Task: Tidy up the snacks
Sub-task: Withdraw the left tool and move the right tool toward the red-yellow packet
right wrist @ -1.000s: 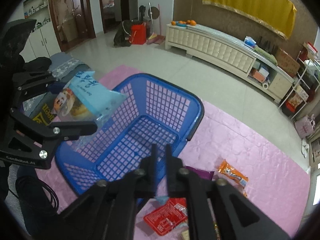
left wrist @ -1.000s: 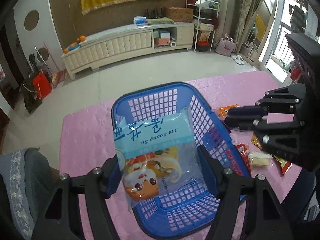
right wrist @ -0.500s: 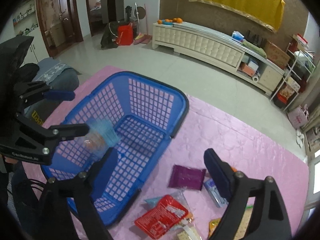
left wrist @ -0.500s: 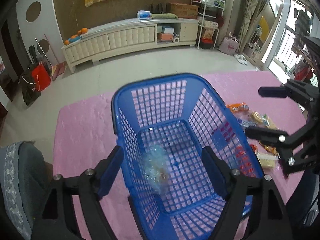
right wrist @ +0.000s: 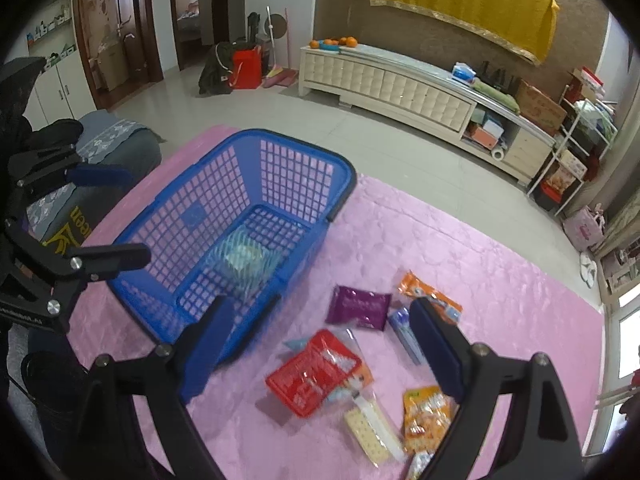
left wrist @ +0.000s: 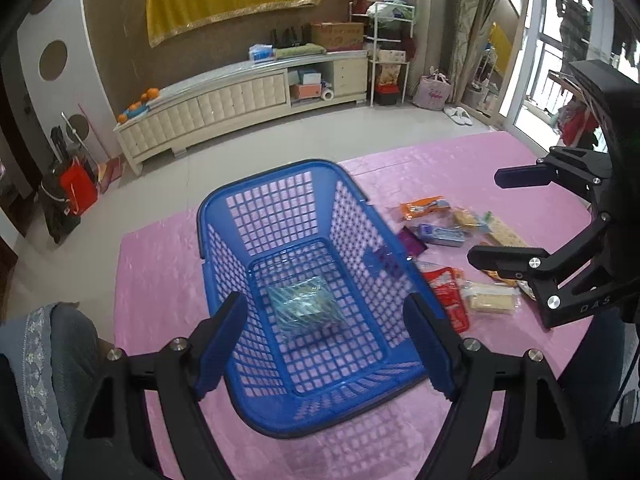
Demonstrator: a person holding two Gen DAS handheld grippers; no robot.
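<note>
A blue plastic basket [left wrist: 280, 172] [right wrist: 296, 140] stands on the pink tablecloth. One clear-and-blue snack bag [left wrist: 306, 304] [right wrist: 244, 258] lies flat on its floor. My left gripper [left wrist: 326, 344] [right wrist: 116, 216] hovers open over the basket's near end, nothing between its fingers. My right gripper [right wrist: 320, 340] [left wrist: 508, 220] is open and empty above the loose snacks to the basket's right: a red packet [right wrist: 314, 368], a purple packet [right wrist: 358, 306], an orange packet [right wrist: 424, 292], a blue stick pack [right wrist: 404, 332], a cracker pack [right wrist: 370, 428] and a yellow-orange bag [right wrist: 424, 416].
The pink cloth [left wrist: 160, 264] covers the table to its far edge, with tiled floor and a long white cabinet [left wrist: 224, 104] beyond. A grey patterned seat [left wrist: 48, 344] sits at the table's left side.
The left gripper let go of the blue-topped snack bag, which dropped into the basket and now lies on its floor. The right gripper went from shut to wide open. Both grippers drew back slightly.
</note>
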